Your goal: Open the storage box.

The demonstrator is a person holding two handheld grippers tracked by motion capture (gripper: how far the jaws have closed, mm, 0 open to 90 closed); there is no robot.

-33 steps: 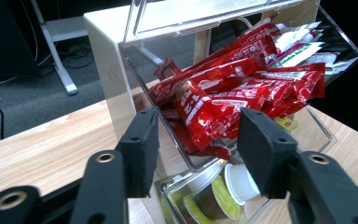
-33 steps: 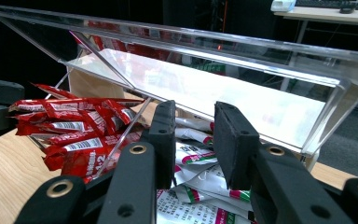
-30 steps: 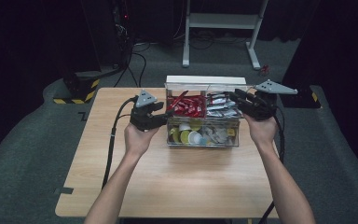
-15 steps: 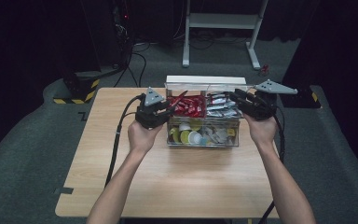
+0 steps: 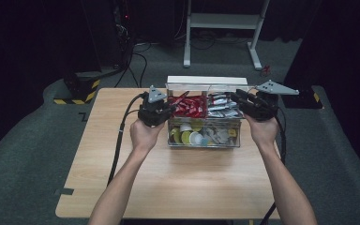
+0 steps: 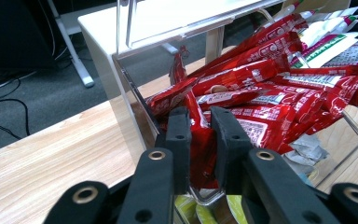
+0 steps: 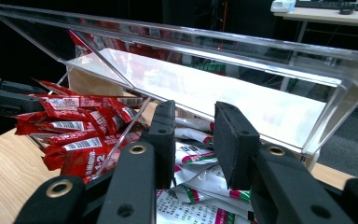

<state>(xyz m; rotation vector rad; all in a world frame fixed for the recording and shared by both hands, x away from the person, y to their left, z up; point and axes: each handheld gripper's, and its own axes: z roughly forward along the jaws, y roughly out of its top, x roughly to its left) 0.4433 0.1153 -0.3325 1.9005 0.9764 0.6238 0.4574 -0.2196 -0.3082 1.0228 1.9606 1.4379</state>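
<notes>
Dark grey carpet and black surroundings are seen around a light wooden table point(image 5: 168, 178), on which a clear acrylic compartment box point(image 5: 204, 139) is set at the far middle, its long axis running left to right. Red stick sachets point(image 6: 261, 88) are piled in its rear left compartment, white sachets with green and red print point(image 7: 200, 186) in the rear right; their lettering cannot be read. One red sachet is pinched between the clenched jaws of the left gripper point(image 6: 199, 140). The right gripper point(image 7: 193, 140) is held released above the white sachets.
</notes>
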